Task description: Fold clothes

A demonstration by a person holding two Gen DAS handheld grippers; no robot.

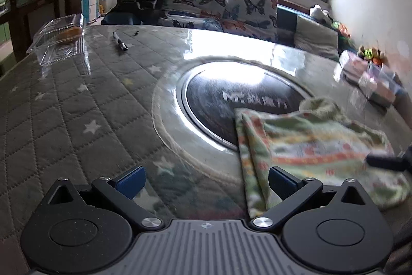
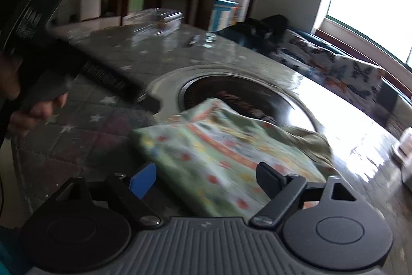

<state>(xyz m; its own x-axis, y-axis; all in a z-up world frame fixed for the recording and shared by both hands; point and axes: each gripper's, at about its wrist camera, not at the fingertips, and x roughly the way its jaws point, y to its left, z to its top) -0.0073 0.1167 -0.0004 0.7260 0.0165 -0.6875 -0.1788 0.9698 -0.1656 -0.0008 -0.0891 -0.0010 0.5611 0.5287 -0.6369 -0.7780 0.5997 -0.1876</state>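
Note:
A folded light-green garment [image 1: 309,146] with red and yellow print lies on the glass-topped table, partly over the round black inset. My left gripper [image 1: 206,182] is open, with the garment's left edge by its right finger and nothing between the fingers. In the right wrist view the same garment [image 2: 221,156] lies flat just ahead of my right gripper [image 2: 206,179], which is open with the cloth's near edge between its fingers. A hand [image 2: 36,110] holds the left gripper at the left of that view.
A clear plastic box [image 1: 60,38] sits at the table's far left corner, with a pen [image 1: 119,41] near it. Small boxes and packets [image 1: 370,76] crowd the right side. A sofa with butterfly cushions [image 1: 231,14] runs behind the table [image 1: 77,107].

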